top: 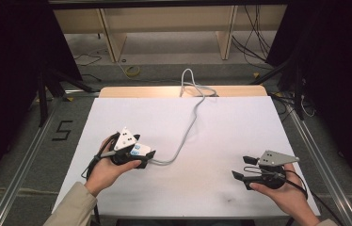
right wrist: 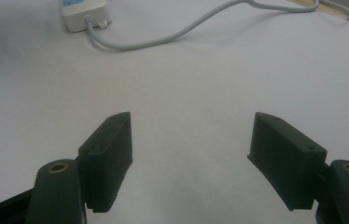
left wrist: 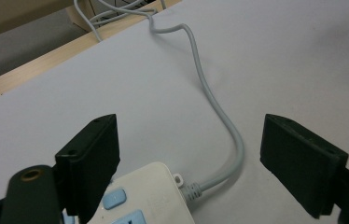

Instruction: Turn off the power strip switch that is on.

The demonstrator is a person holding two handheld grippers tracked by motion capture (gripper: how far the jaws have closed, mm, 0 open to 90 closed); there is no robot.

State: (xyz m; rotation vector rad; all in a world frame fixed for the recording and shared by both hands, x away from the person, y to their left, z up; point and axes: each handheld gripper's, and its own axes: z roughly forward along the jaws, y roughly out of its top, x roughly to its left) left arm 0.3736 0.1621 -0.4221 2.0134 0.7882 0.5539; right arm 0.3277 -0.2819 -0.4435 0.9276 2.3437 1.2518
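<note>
I am holding my left gripper (left wrist: 189,154) over the white power strip (left wrist: 147,198), its jaws standing wide apart with the strip's cable end lying between them but pressed by neither pad (the near-left jaw is just beside the strip's edge). The strip is lying flat on the white table sheet (top: 221,127) at my left side, and its grey cord (top: 188,129) is snaking away toward the table's far edge. My right gripper (right wrist: 189,154) is hovering well apart from it, jaws spread wide over bare sheet, gripping nothing.
</note>
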